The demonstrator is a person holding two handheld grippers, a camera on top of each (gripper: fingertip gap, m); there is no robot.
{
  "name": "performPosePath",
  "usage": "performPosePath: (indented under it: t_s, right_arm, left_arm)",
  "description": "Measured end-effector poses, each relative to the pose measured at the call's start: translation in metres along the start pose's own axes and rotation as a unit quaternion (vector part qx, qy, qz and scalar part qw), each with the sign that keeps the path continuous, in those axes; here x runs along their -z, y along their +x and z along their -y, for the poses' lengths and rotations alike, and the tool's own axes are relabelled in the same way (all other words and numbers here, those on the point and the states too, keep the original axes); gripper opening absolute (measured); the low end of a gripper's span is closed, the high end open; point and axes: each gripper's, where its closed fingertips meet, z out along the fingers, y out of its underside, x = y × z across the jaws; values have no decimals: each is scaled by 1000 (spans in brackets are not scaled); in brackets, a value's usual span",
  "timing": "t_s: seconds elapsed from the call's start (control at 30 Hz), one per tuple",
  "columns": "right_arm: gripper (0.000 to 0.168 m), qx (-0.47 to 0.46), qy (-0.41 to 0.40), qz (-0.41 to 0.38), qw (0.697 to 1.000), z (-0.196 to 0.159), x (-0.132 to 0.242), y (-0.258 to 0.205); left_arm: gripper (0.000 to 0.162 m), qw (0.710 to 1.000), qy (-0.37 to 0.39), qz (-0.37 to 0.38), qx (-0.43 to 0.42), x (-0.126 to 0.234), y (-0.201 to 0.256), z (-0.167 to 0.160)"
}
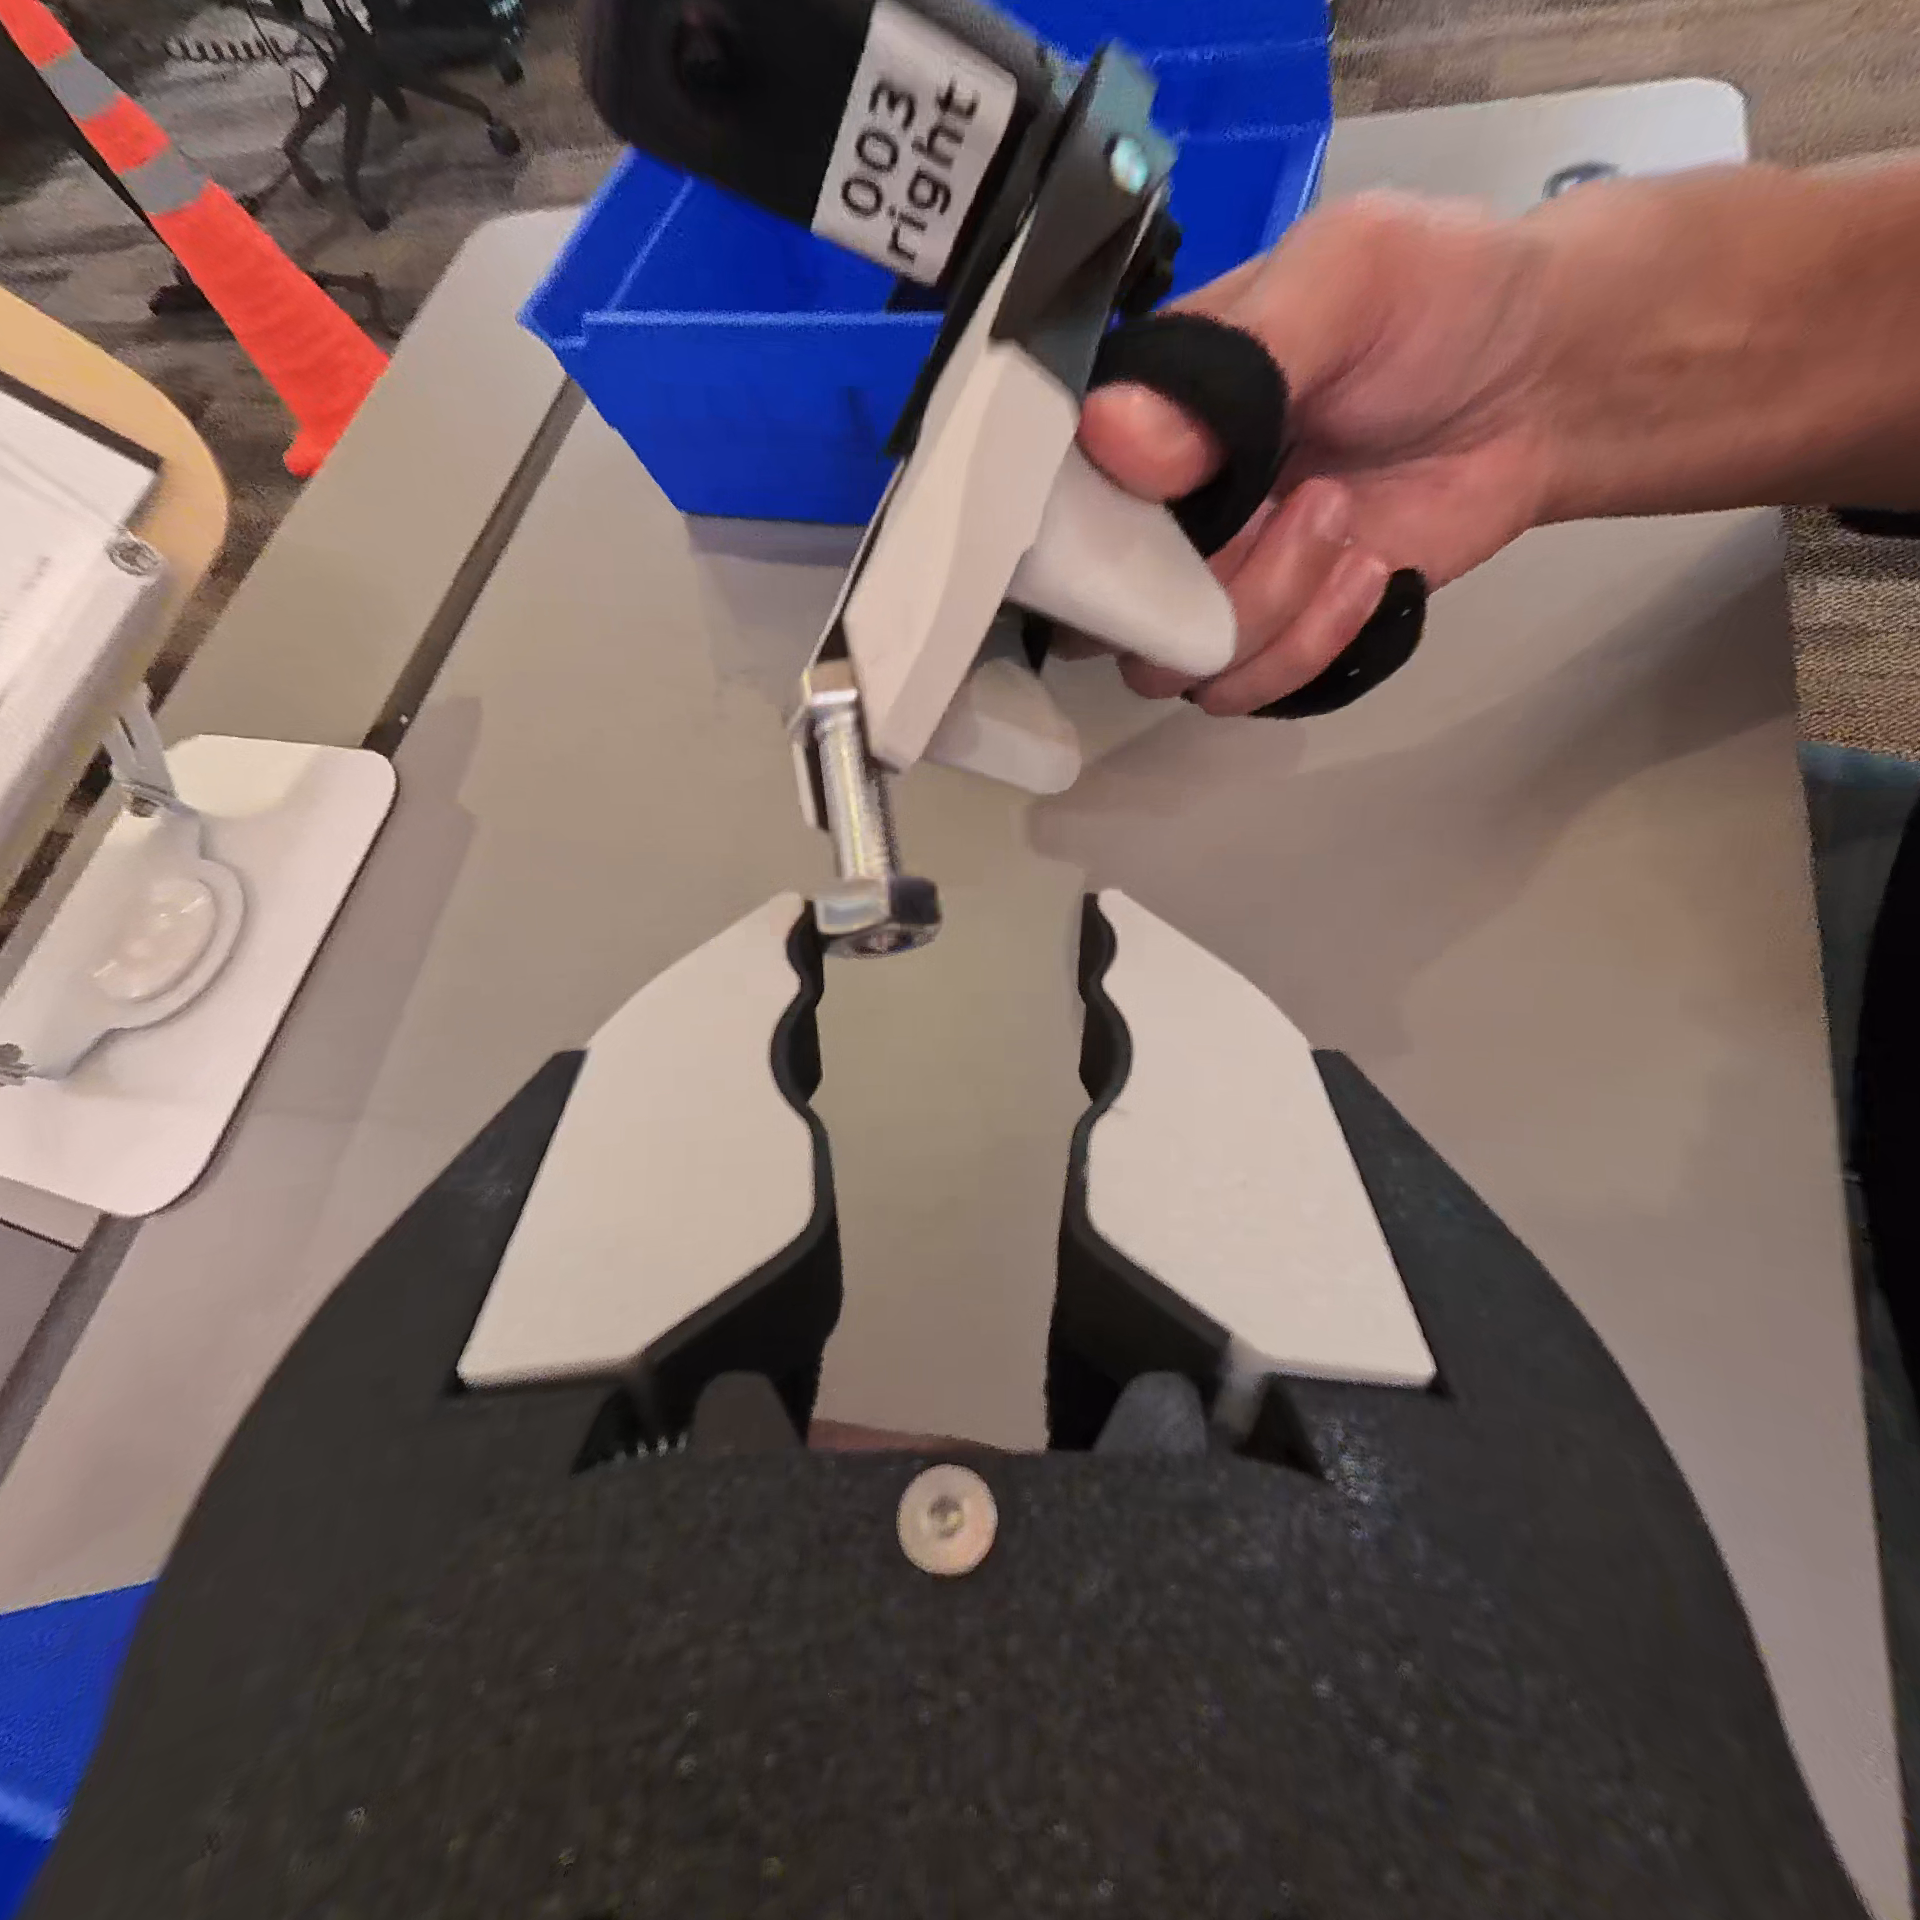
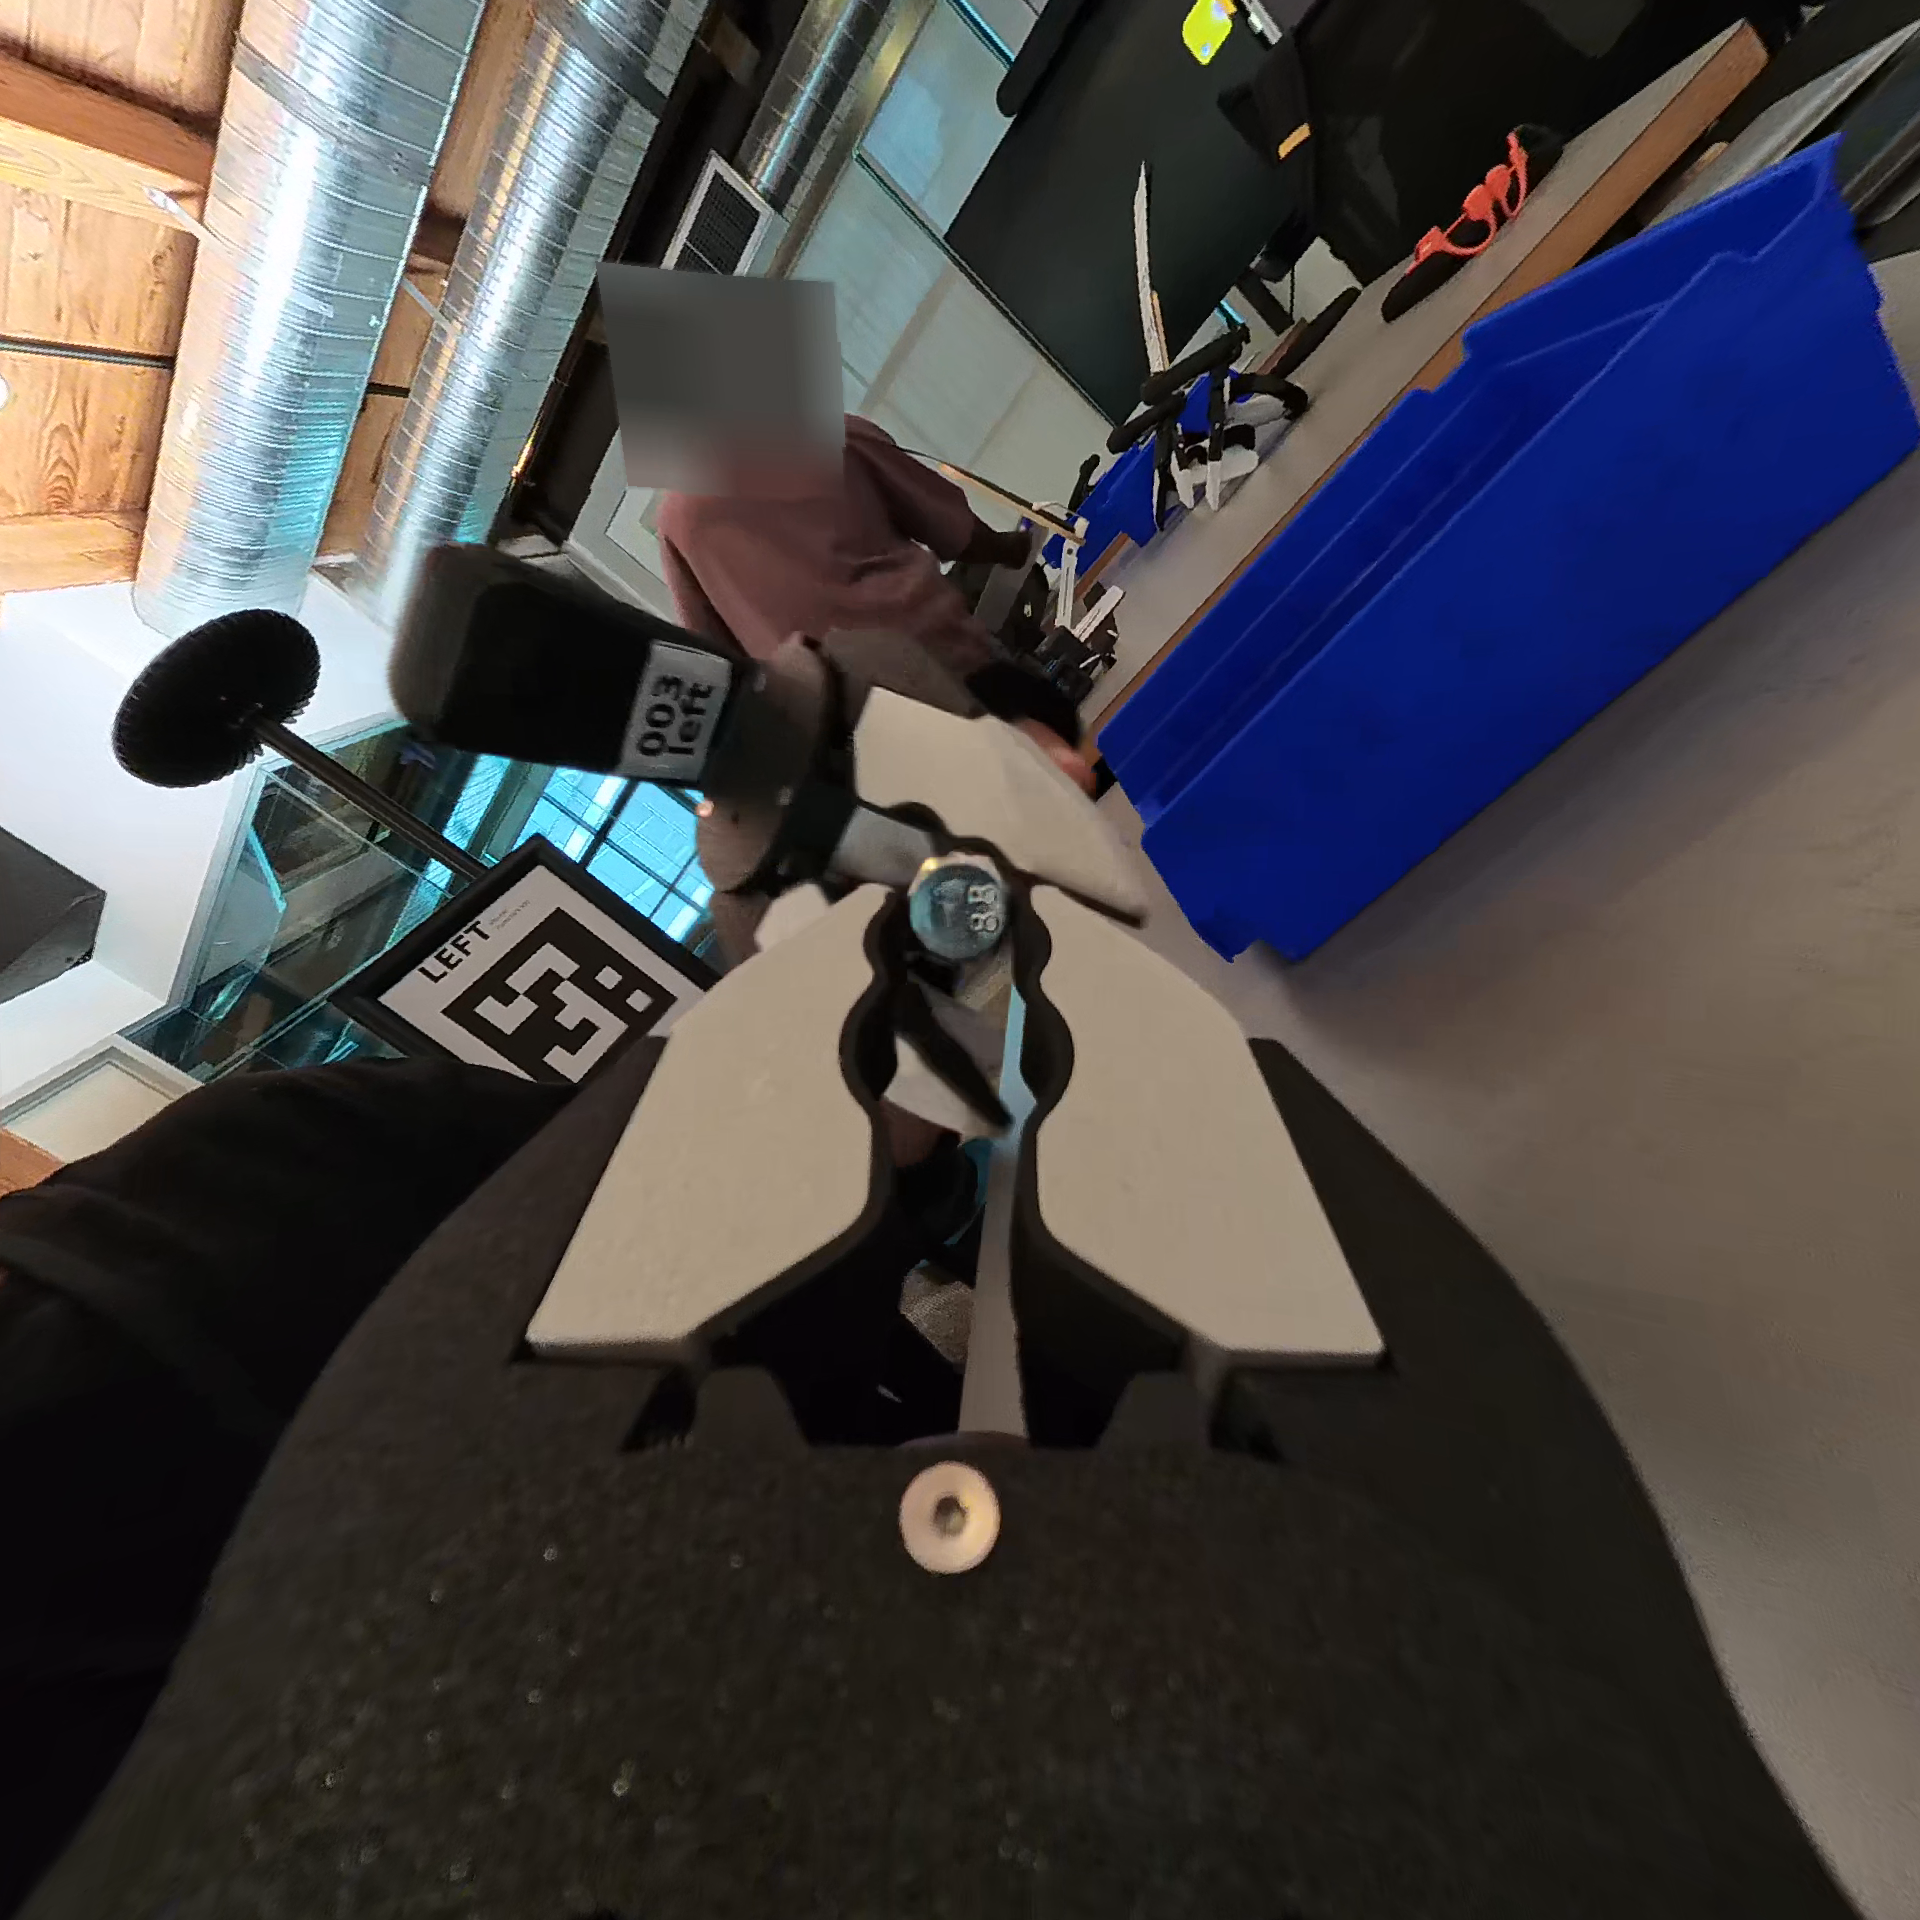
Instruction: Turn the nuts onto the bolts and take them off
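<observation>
Left wrist view: left tongs [image 1: 951, 925] are held wide apart and empty; nut [image 1: 878, 914] sits at the bolt [image 1: 847, 790] end, beside the left fingertip.
Right wrist view: right tongs [image 2: 951, 914] are clamped on the bolt head.
Progress: nut is judged threaded on; removal remains.

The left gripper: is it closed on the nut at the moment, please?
No, the left gripper stands open, its fingers apart, with the nut touching only one fingertip.

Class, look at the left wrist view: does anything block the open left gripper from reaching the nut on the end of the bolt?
Nothing visible does. The left gripper has its jaws apart, and the nut hangs at their tips on the bolt held by the right gripper; only bare table lies beneath.
</observation>
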Motion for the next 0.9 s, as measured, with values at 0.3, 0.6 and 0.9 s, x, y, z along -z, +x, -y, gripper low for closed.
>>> performPosePath:
  t_s: [0.3,0.6,0.9]
  right_arm:
    - [19,0,15,-7,1000,7,6,0]
    - [19,-6,16,4,1000,7,6,-5]
    - [20,27,9,24,999,6,7,-11]
  left_arm:
    - [44,998,38,43,17,12,-23,3]
    - [29,995,90,32,-10,19,-15,18]
    - [16,979,152,-76,115,23,-10,29]
